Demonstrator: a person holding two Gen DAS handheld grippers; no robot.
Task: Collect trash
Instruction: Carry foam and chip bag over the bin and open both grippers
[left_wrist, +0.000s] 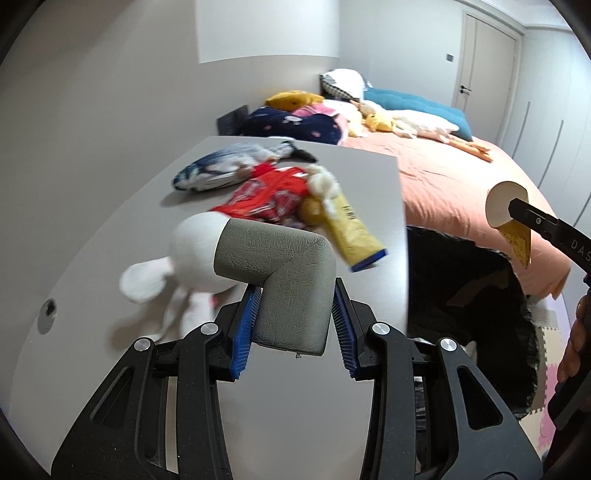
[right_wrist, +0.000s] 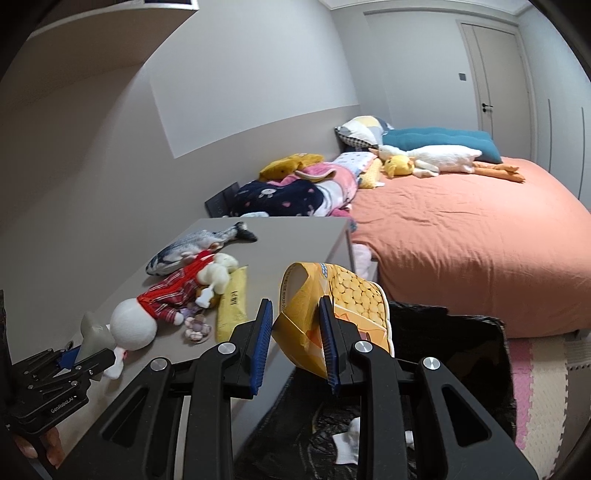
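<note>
My left gripper (left_wrist: 293, 306) is shut on a grey L-shaped foam corner guard (left_wrist: 280, 273) and holds it above the grey table (left_wrist: 155, 206); it also shows in the right wrist view (right_wrist: 94, 334). My right gripper (right_wrist: 295, 332) has a yellow snack bag (right_wrist: 332, 306) between its jaws; the right pad touches the bag, the left pad stands apart. It hangs over a black trash bag (right_wrist: 461, 369), which also shows in the left wrist view (left_wrist: 461, 280). A yellow wrapper (left_wrist: 354, 229) lies on the table.
On the table lie a plush fish (right_wrist: 195, 247), a doll in red plaid (right_wrist: 166, 295) with a white round head (right_wrist: 133, 325), and small flower pieces (right_wrist: 195, 328). A bed with an orange sheet (right_wrist: 461, 240) and soft toys stands behind. White scraps (right_wrist: 347, 443) lie in the trash bag.
</note>
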